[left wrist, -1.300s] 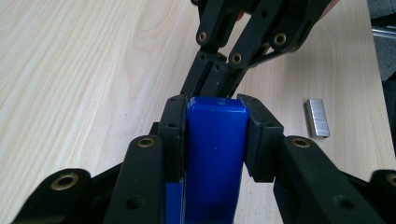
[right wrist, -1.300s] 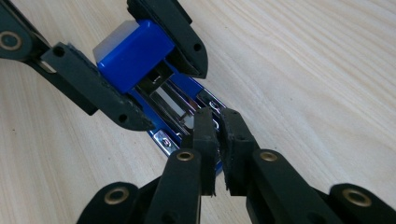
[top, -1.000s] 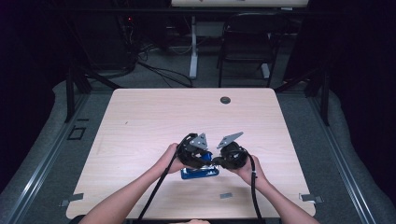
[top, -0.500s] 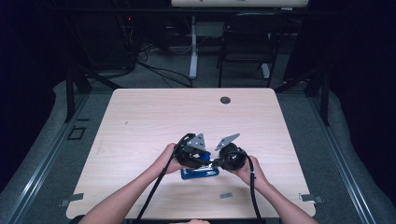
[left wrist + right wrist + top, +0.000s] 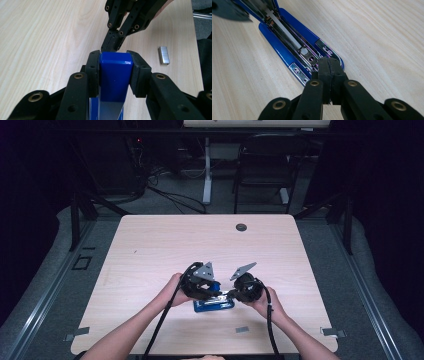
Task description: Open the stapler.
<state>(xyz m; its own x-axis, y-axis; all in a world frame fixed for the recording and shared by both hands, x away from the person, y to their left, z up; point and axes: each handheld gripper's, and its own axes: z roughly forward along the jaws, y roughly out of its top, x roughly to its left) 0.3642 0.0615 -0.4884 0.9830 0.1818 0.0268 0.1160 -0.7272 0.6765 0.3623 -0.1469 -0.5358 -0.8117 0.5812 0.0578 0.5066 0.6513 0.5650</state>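
Observation:
A blue stapler lies opened near the table's front edge. Its blue lid is swung up, and my left gripper is shut on the lid's end, one pad on each side. The metal staple channel lies exposed on the blue base. My right gripper is shut, its tips touching the front end of the channel, with nothing visible between the pads. In the high view the left gripper and the right gripper meet over the stapler.
A short strip of staples lies on the wood beside the stapler, toward the front edge. A dark grommet sits at the table's far side. A chair stands behind the table.
Both grippers stay at the stapler; the hands have shifted only slightly, a little toward the front edge.

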